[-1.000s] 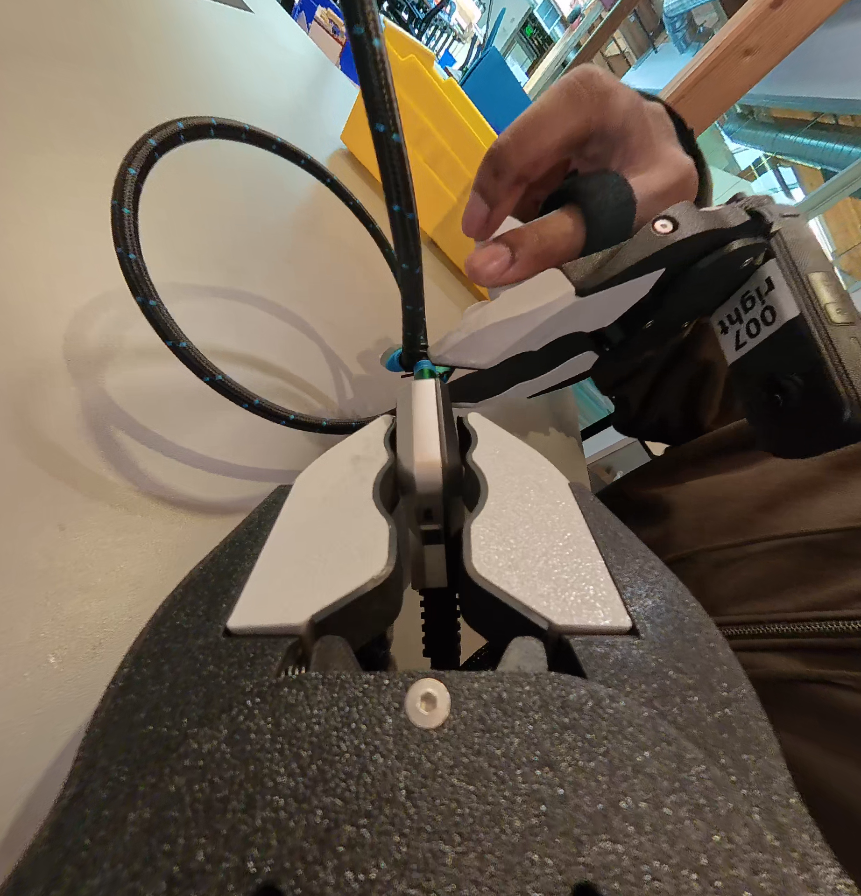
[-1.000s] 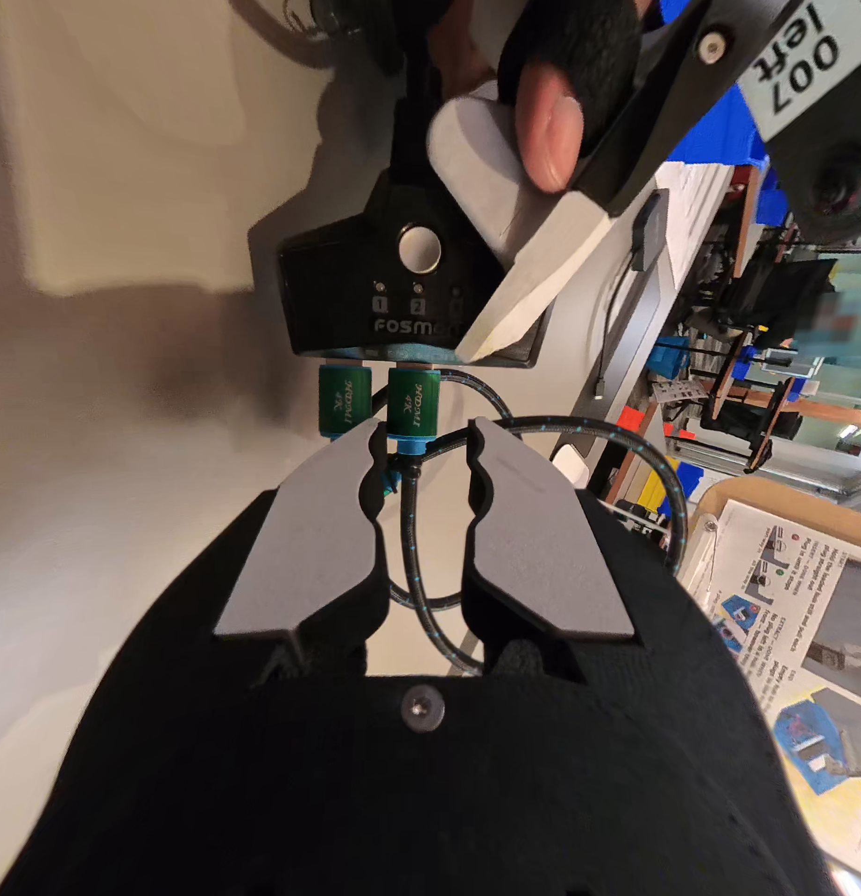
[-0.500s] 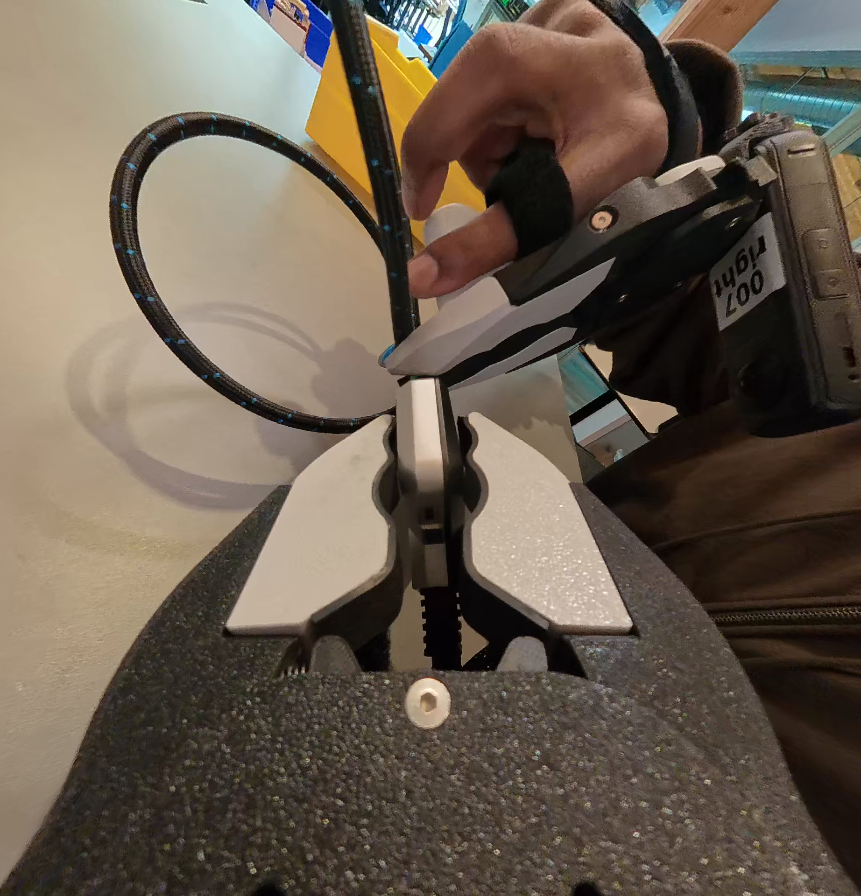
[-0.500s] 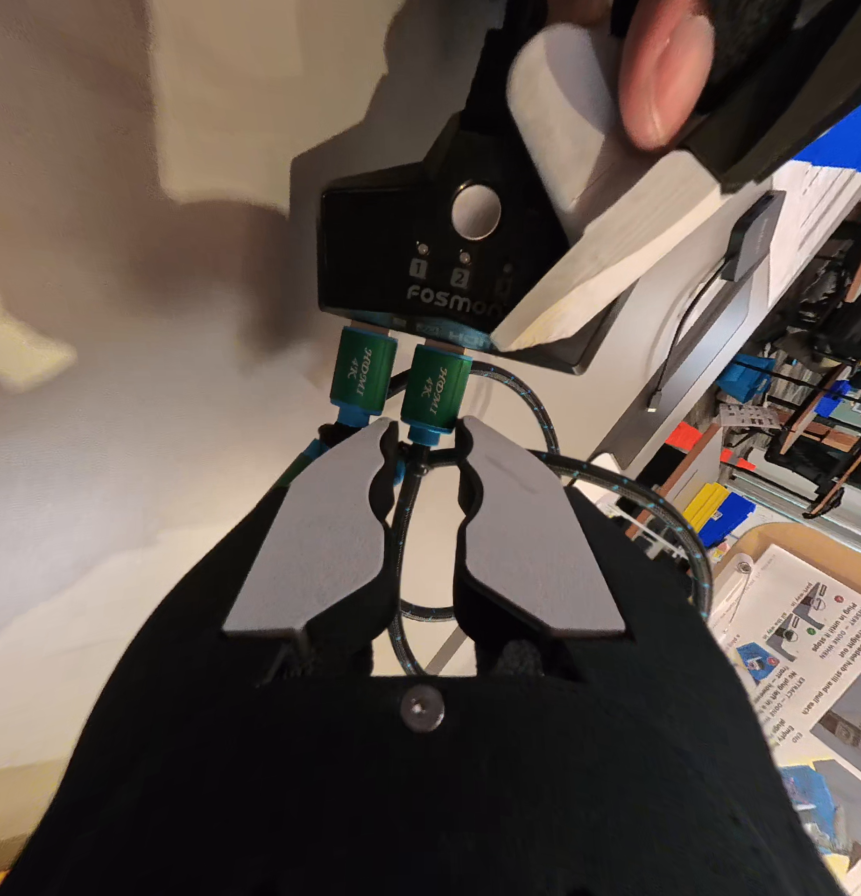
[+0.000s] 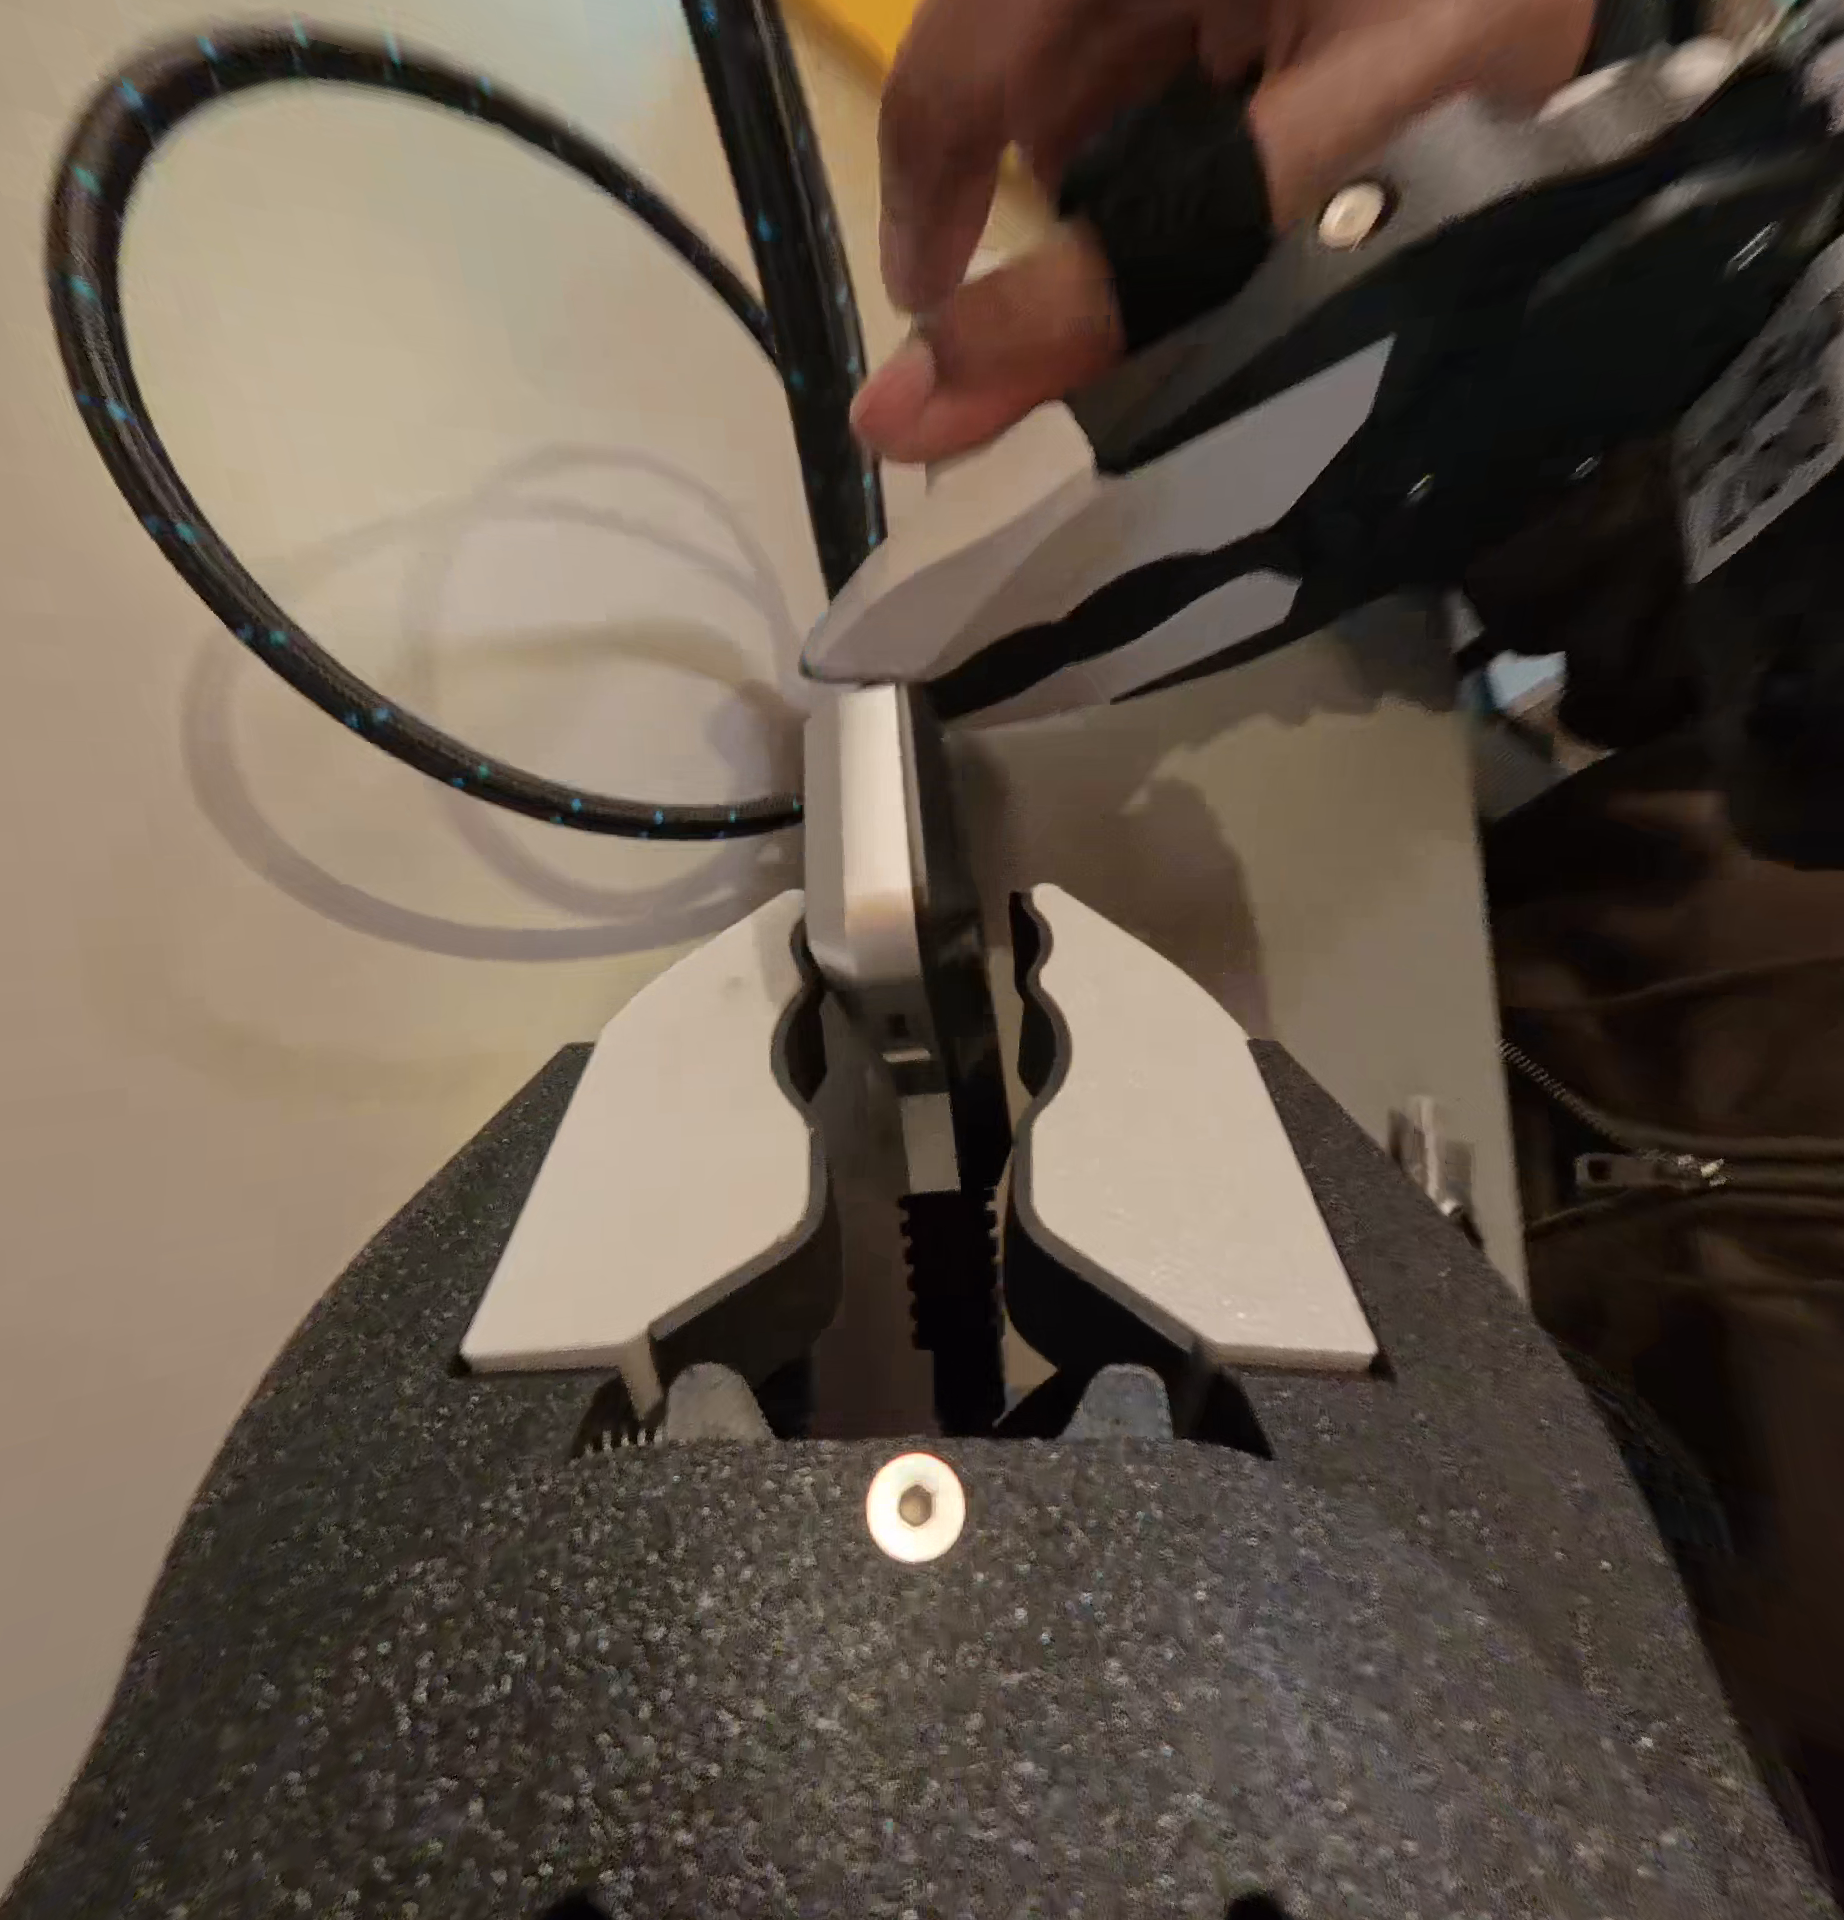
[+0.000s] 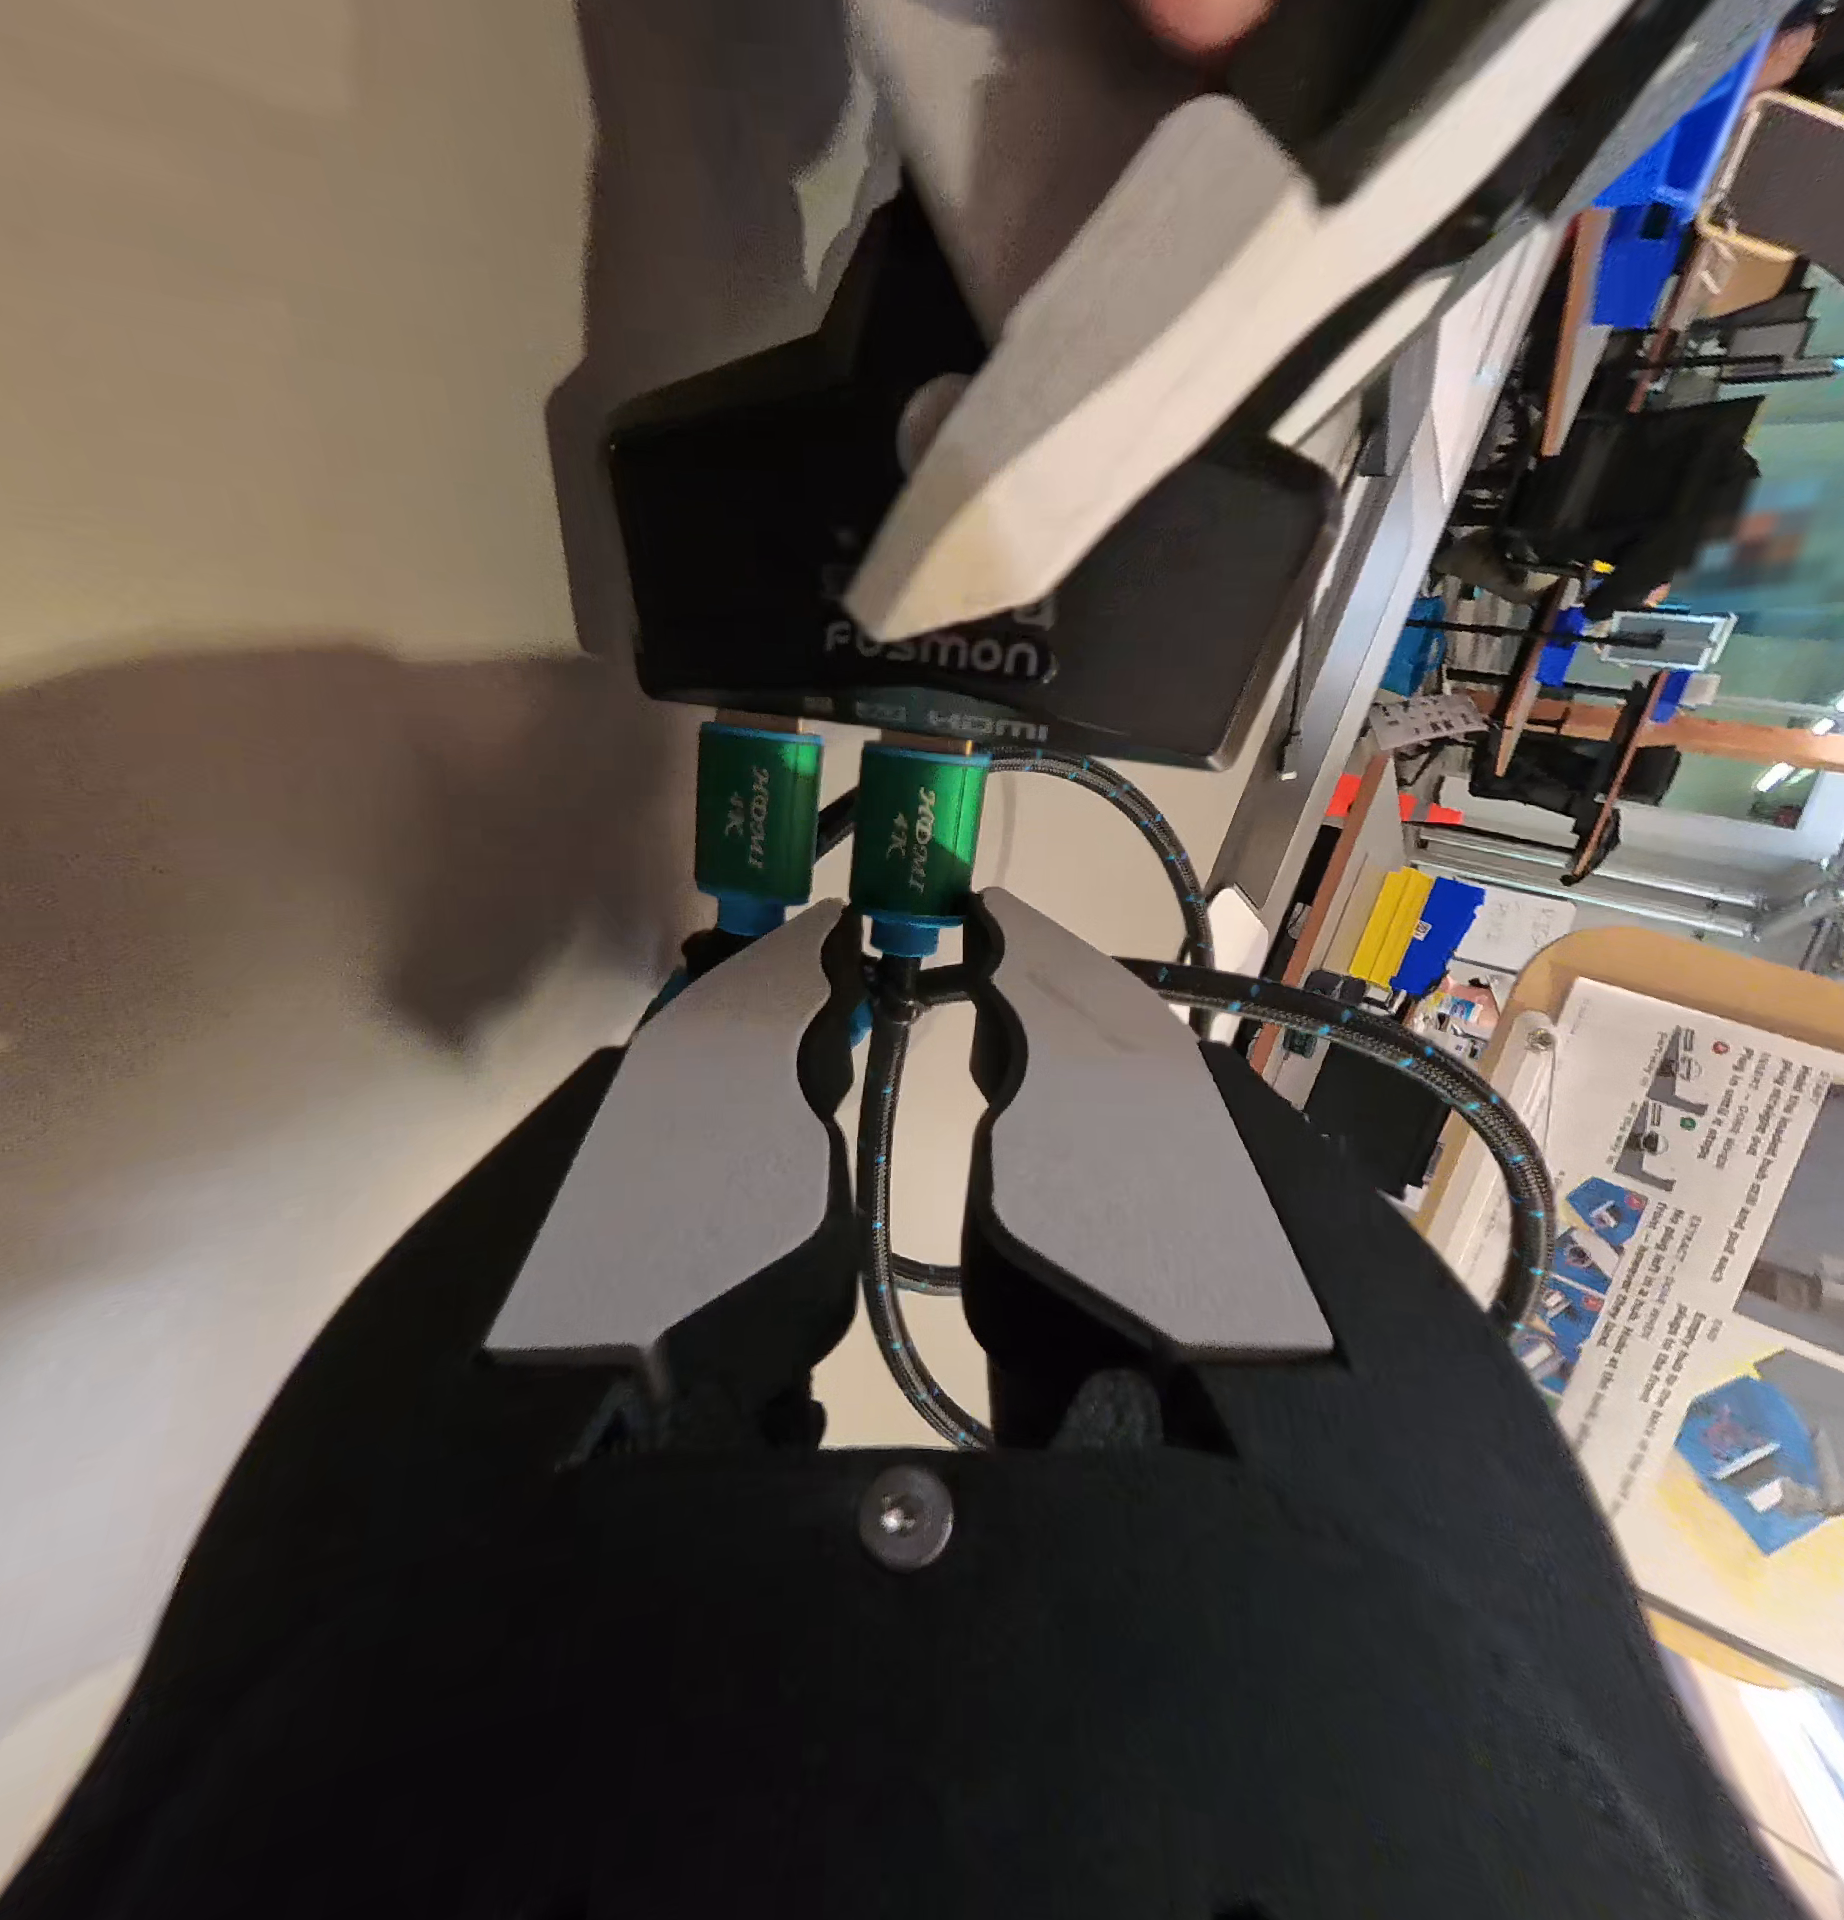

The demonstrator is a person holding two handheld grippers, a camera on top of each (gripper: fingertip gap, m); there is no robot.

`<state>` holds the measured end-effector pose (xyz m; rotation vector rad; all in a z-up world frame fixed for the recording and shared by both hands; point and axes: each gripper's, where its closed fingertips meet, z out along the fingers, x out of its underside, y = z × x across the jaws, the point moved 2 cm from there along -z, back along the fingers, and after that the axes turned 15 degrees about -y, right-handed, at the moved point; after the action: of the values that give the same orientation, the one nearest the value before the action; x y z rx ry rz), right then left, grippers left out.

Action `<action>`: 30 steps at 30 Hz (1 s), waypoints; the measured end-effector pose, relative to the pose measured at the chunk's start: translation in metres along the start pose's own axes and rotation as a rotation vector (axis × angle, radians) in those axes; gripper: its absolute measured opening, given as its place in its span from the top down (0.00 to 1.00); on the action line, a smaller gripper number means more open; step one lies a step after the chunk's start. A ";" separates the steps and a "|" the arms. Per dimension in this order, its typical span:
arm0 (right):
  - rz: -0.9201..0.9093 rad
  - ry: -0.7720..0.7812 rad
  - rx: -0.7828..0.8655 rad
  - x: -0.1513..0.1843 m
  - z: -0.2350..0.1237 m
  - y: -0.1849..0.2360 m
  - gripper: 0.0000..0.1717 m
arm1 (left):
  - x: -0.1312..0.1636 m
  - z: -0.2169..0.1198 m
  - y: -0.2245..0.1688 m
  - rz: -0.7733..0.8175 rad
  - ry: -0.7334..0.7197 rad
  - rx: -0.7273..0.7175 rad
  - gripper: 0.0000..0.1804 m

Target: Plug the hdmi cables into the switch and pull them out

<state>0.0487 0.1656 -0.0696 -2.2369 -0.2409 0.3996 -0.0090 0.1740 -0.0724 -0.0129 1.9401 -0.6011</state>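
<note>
Right tongs (image 6: 907, 935) pinch the green plug (image 6: 913, 826); left tongs (image 5: 907, 935) stand parted, slack around the black switch box (image 6: 959, 582)

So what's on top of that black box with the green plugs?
A pale claw finger of the left claw lies across the black box, covering its round button and much of its face. Two green plugs enter its edge.

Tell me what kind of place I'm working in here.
Probably a workshop or lab: stacked blue and yellow storage bins and cluttered workbenches fill the background, and an illustrated instruction sheet lies on a board beside the pale table.
</note>
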 end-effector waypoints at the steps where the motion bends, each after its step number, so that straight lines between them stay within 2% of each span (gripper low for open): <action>1: 0.008 -0.010 0.014 -0.002 0.000 0.002 0.89 | 0.005 0.001 0.001 0.028 0.038 -0.014 0.82; 3: 0.004 -0.007 0.025 -0.004 0.002 0.007 0.90 | 0.012 0.005 -0.002 0.066 0.079 -0.013 0.85; 6: -0.040 -0.007 0.052 -0.006 0.001 0.010 0.89 | 0.013 0.005 -0.005 0.042 0.086 0.031 0.85; 11: -0.114 -0.085 0.051 -0.015 -0.006 0.018 0.89 | 0.019 0.005 -0.015 0.013 0.116 0.119 0.86; 19: -0.022 -0.107 0.125 -0.006 -0.024 0.017 0.93 | 0.013 0.013 -0.020 -0.049 0.070 0.159 0.86; 20: -0.021 -0.090 0.128 -0.001 -0.026 0.016 0.94 | 0.013 0.012 -0.020 -0.050 0.068 0.163 0.87; 22: -0.023 0.081 0.156 0.044 -0.036 0.014 0.94 | 0.017 -0.003 -0.006 -0.030 0.091 0.104 0.87; 24: 0.077 0.026 0.169 0.064 -0.046 0.017 0.94 | 0.011 -0.010 0.002 -0.072 0.045 0.107 0.87; 30: 0.041 -0.009 0.175 0.052 -0.039 0.020 0.94 | 0.020 0.002 -0.011 -0.090 0.091 0.193 0.87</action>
<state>0.1119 0.1407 -0.0718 -2.0713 -0.1585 0.4354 -0.0192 0.1581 -0.0854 0.0495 1.9688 -0.8604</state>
